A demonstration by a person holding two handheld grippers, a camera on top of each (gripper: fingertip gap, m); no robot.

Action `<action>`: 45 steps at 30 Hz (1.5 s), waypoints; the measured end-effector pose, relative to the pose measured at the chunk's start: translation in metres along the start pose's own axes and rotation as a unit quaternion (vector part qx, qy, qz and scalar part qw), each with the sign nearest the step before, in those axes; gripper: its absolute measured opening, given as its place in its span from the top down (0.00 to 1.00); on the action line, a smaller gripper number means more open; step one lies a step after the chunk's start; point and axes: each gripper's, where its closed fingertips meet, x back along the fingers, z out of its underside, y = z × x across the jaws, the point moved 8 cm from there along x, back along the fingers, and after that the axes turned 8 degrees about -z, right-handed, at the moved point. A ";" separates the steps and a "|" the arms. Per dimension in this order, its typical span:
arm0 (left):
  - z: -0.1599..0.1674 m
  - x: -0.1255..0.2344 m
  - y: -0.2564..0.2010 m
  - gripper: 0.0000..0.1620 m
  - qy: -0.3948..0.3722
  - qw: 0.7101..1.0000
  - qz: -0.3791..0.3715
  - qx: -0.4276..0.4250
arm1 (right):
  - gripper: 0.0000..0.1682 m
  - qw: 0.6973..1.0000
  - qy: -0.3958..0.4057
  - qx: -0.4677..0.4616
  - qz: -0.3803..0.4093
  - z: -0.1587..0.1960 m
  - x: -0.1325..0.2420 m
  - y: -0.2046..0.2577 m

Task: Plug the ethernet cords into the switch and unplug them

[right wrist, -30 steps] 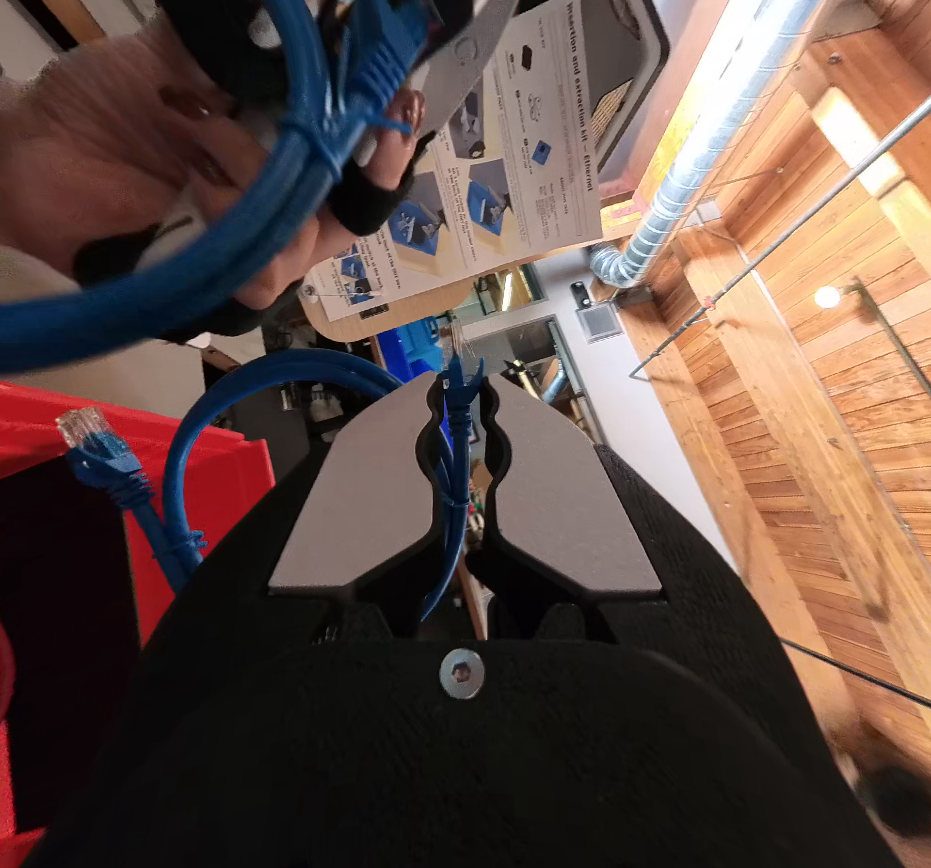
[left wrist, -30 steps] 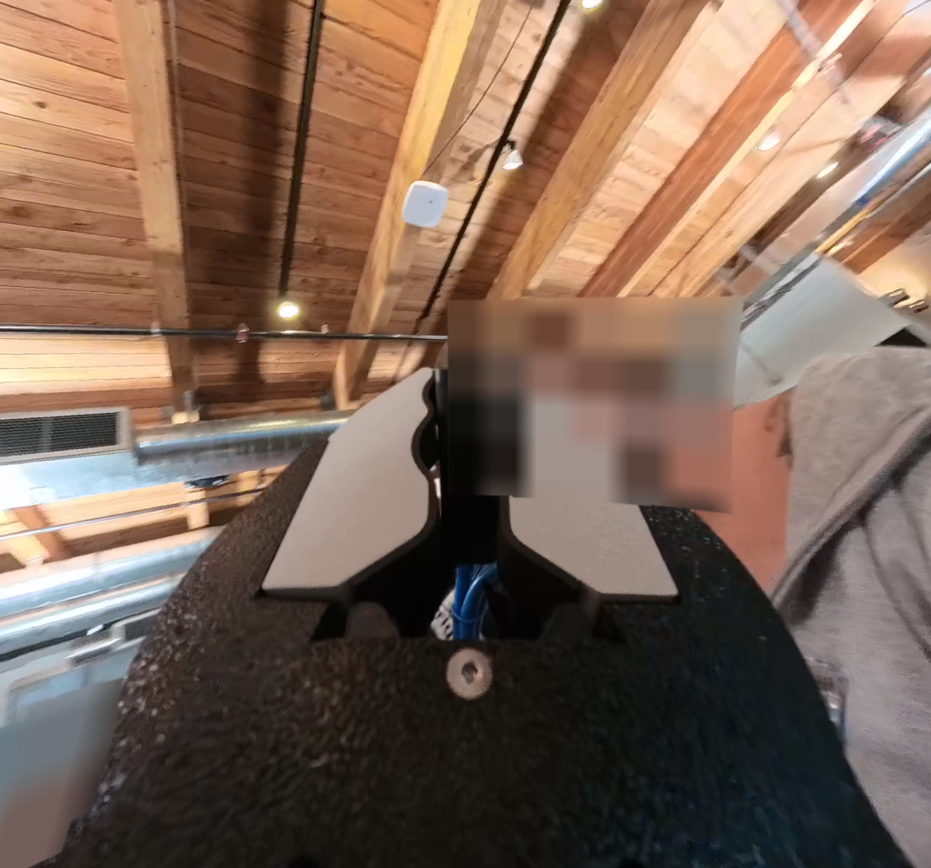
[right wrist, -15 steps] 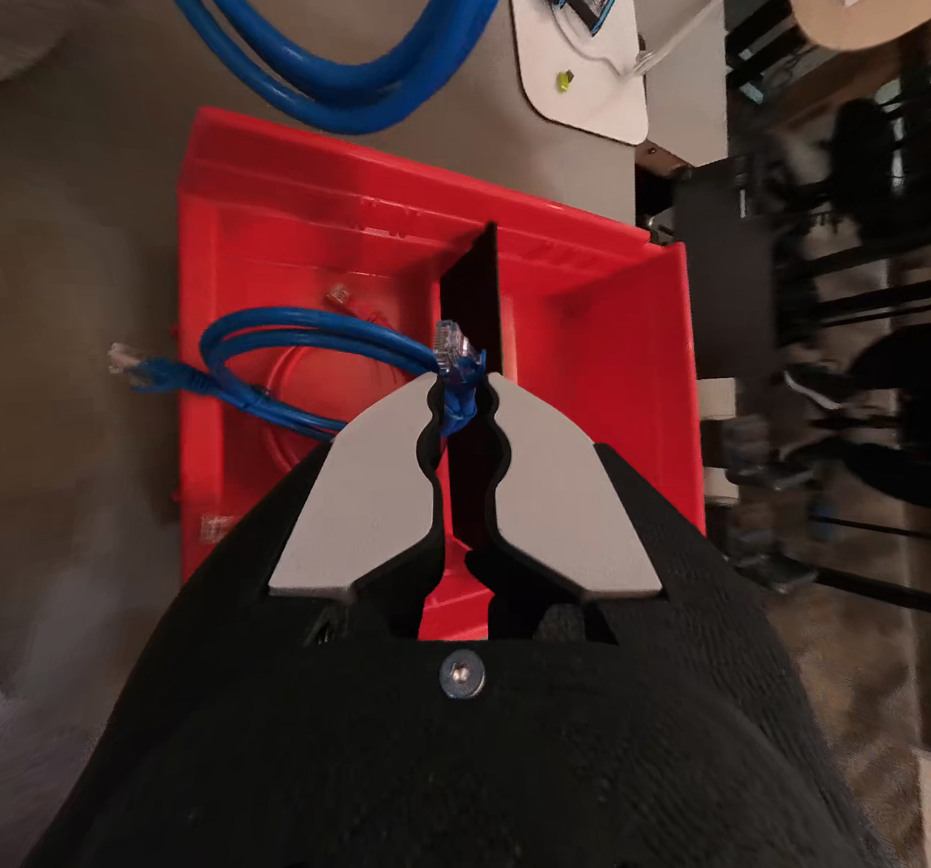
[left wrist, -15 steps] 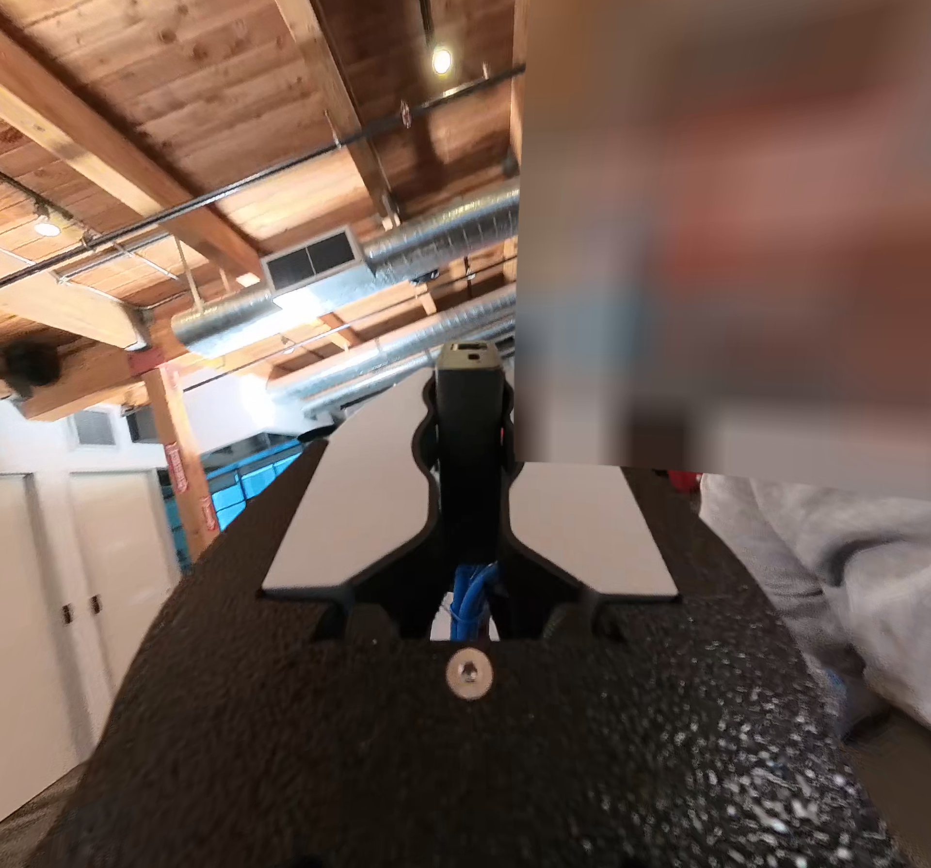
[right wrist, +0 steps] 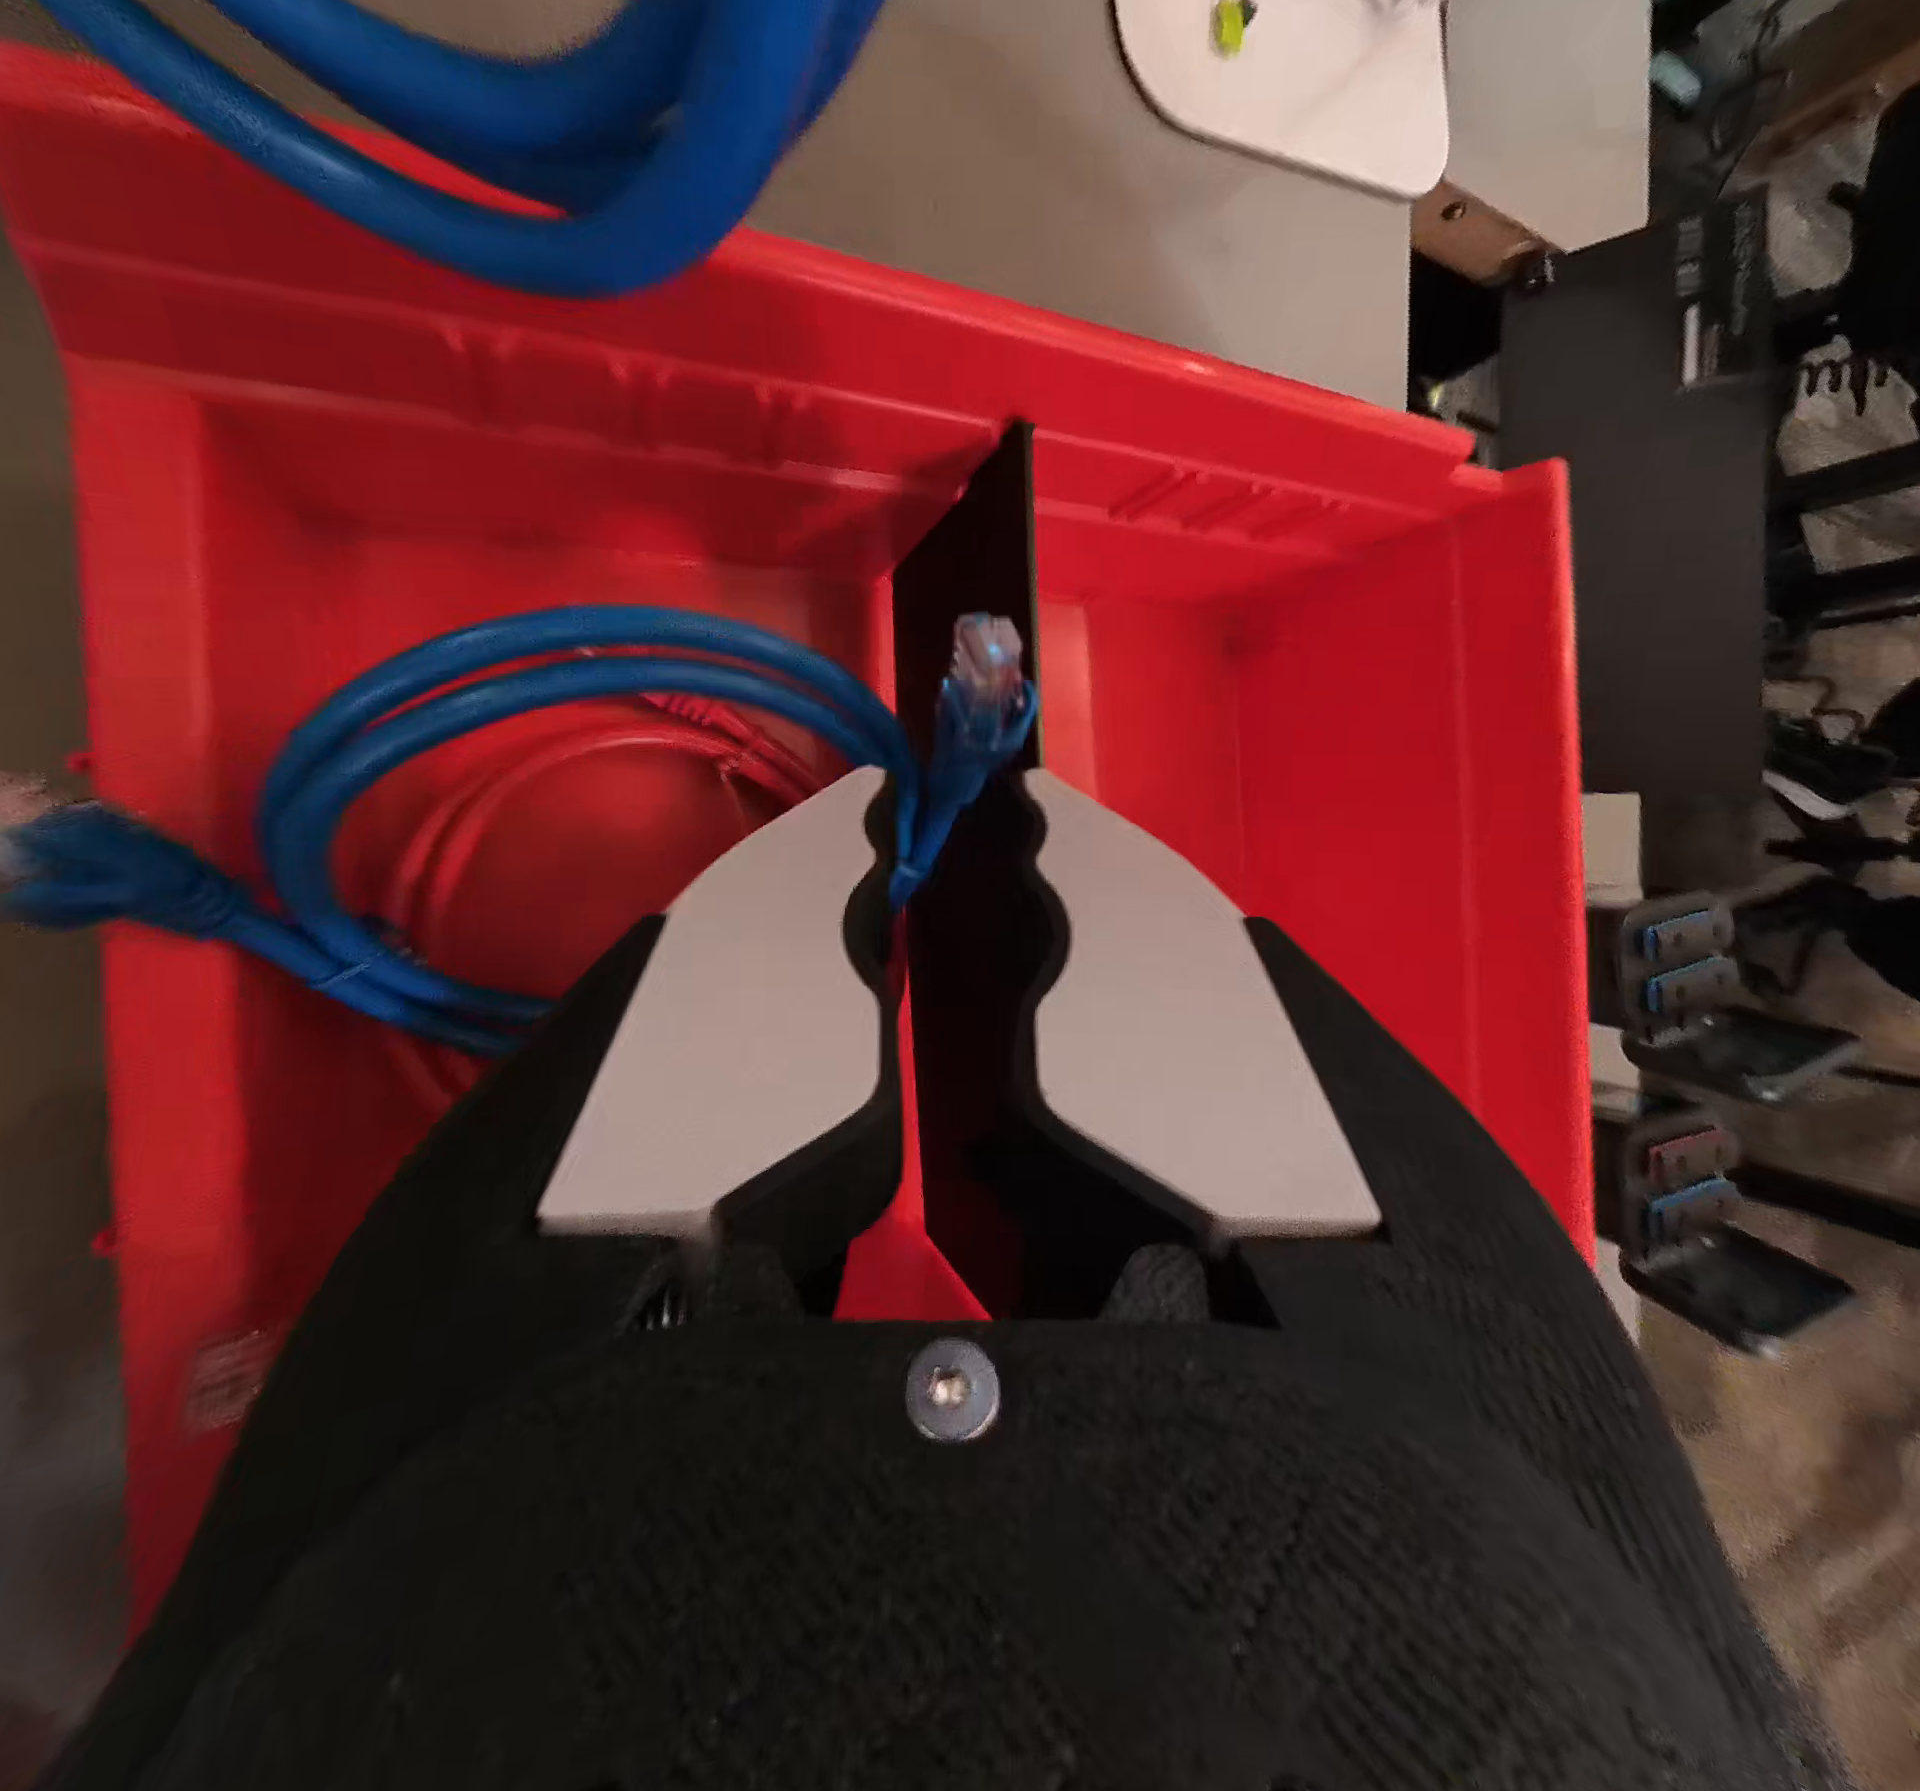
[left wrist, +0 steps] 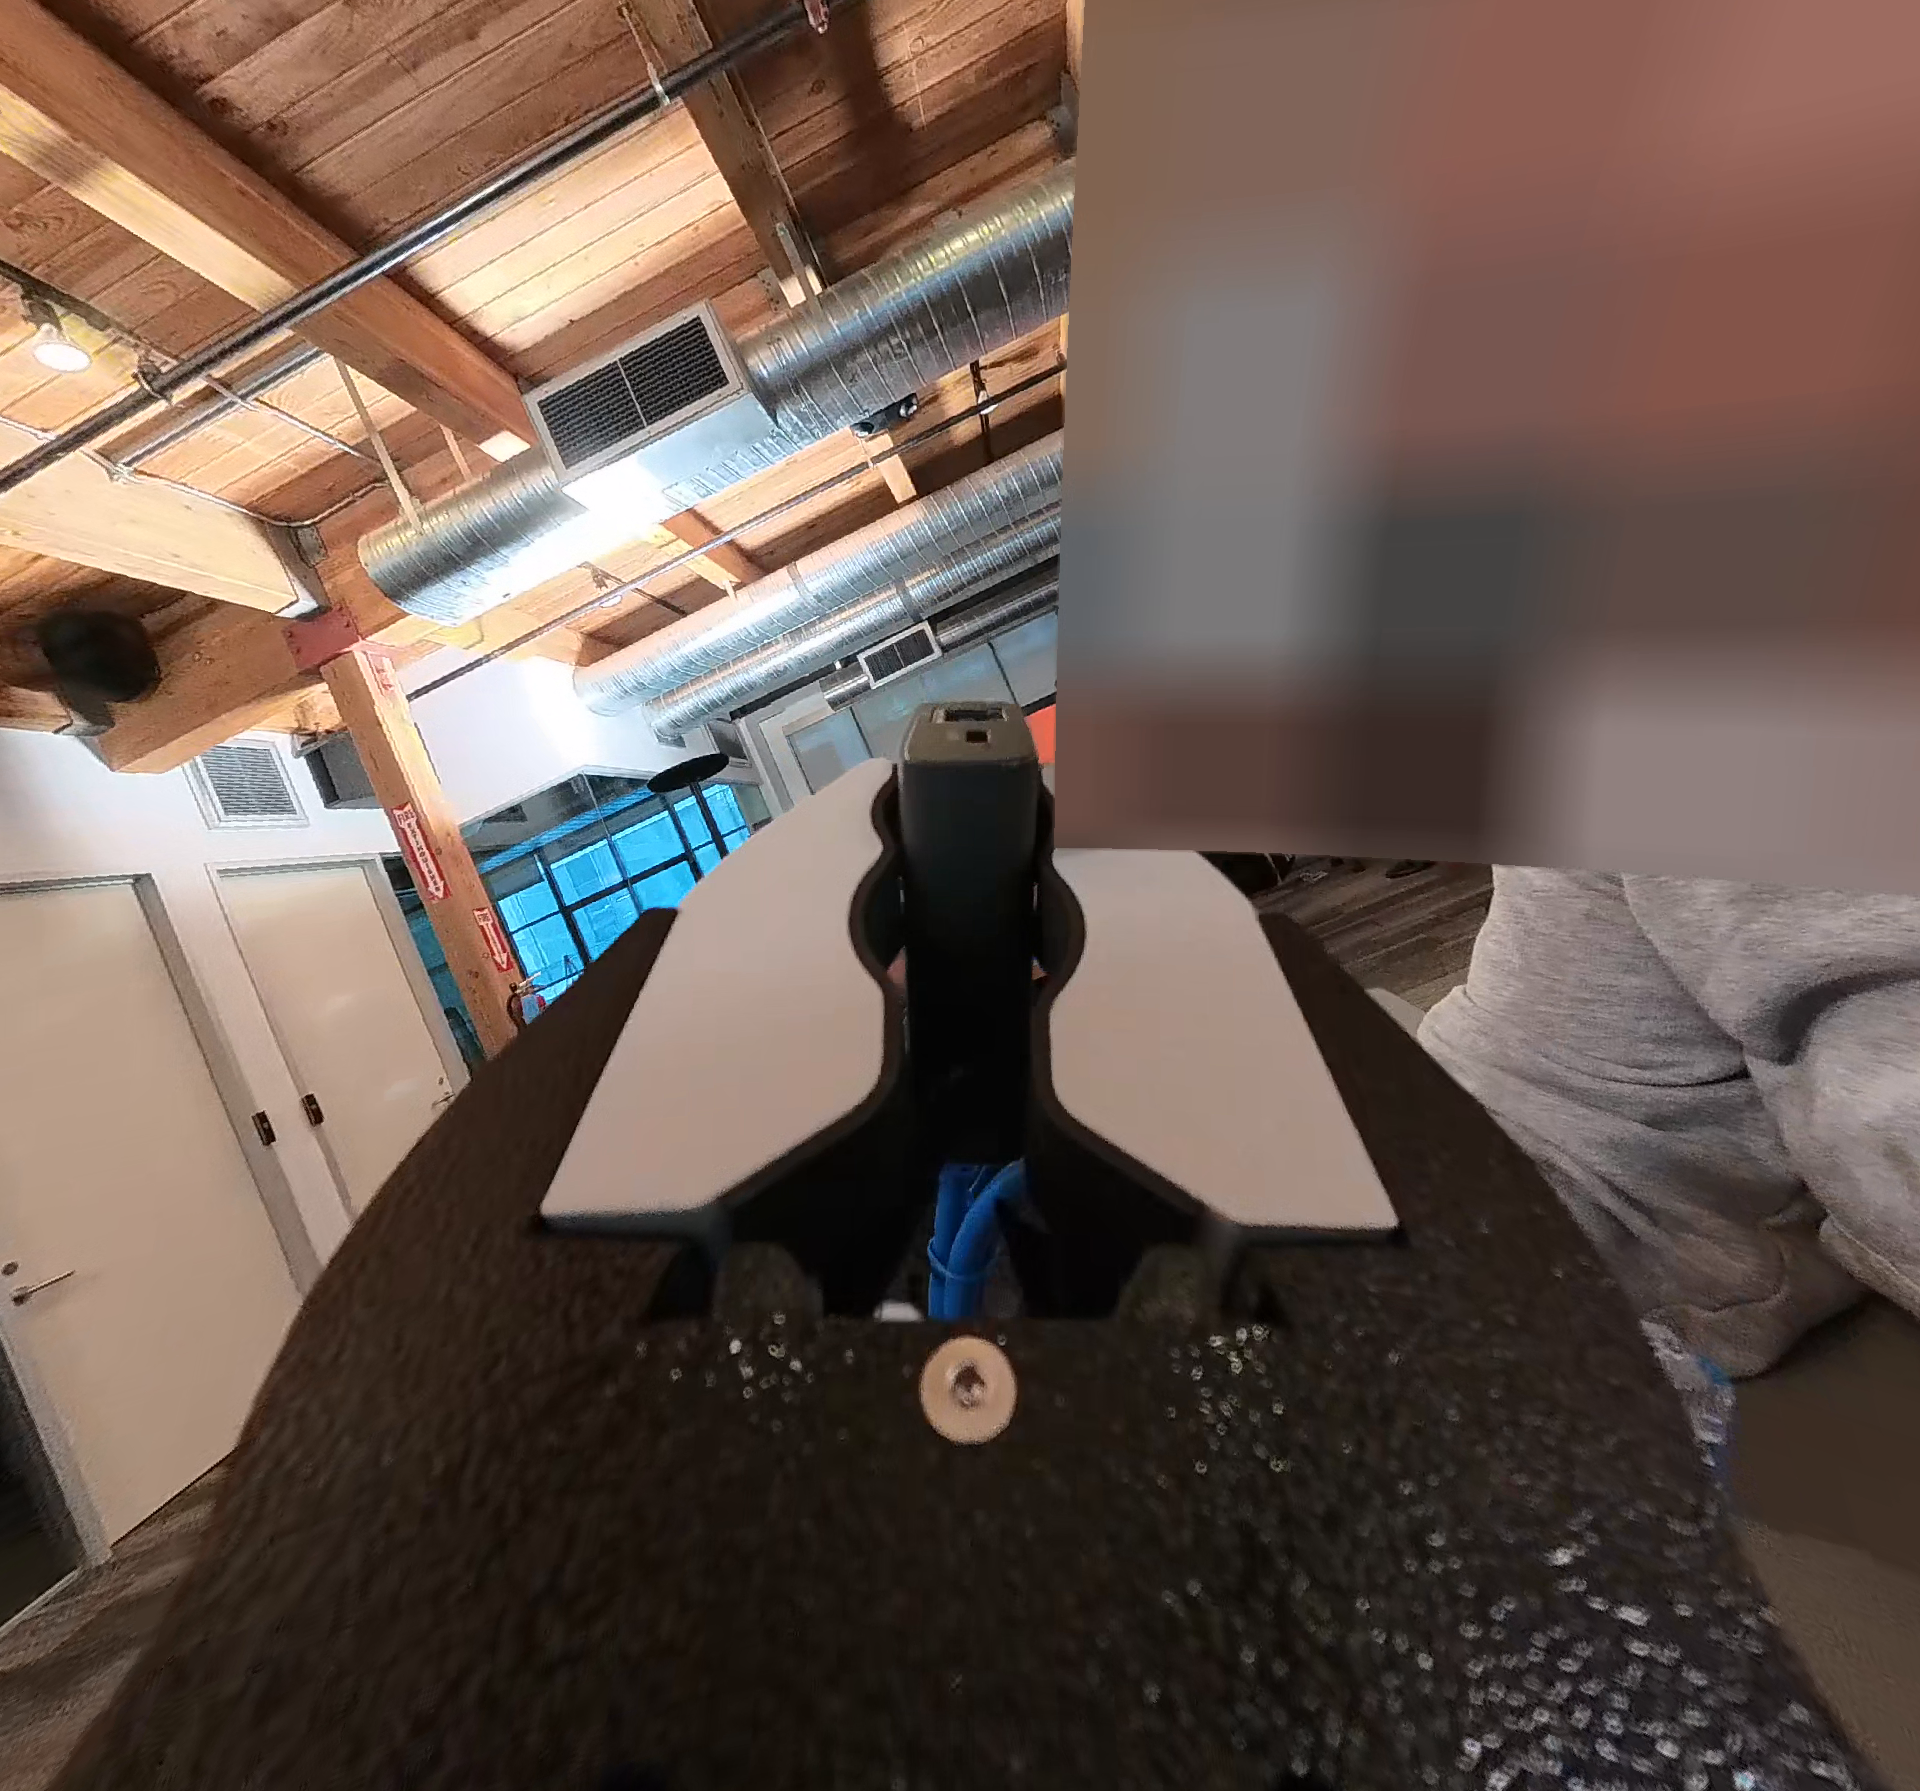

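Left hand-held gripper (left wrist: 966, 806) clamps a black adapter (left wrist: 968, 868), pointed up at the timber ceiling (left wrist: 416, 79) and ducts (left wrist: 883, 307). Right hand-held gripper (right wrist: 956, 785) pinches a blue cable (right wrist: 582, 671) near its plug (right wrist: 985, 661), over the red bin (right wrist: 1351, 702)'s black divider (right wrist: 977, 578); coil hangs over the left compartment, not yet released. Bin sits on the grey desk (right wrist: 987, 79).

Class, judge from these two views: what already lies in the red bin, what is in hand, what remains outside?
Done: a red cable lies coiled in the red bin, left of its black divider. In hand: a blue cable sits between the right gripper's tips, grip unclear; the left gripper clamps a black block. Left: another blue loop outside the rim.
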 end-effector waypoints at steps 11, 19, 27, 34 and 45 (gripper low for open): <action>0.010 -0.004 0.000 0.87 0.026 1.000 -0.007 -0.003 | 0.79 0.864 -0.503 -0.019 -0.004 -0.059 0.096 0.006; 0.022 -0.015 -0.005 0.87 0.058 0.998 0.013 0.000 | 0.88 0.874 -0.485 0.030 0.003 -0.074 0.092 0.020; 0.021 -0.016 0.002 0.73 0.138 0.986 -0.069 -0.070 | 0.89 0.921 -0.357 0.059 0.144 -0.060 0.104 0.014; 0.025 -0.022 -0.009 0.56 0.365 0.860 -0.111 -0.338 | 0.89 0.937 -0.155 0.116 0.291 -0.056 0.103 0.017; 0.061 -0.040 -0.018 0.78 0.485 0.639 -0.100 -0.589 | 0.89 0.921 -0.017 0.165 0.353 -0.064 0.092 0.026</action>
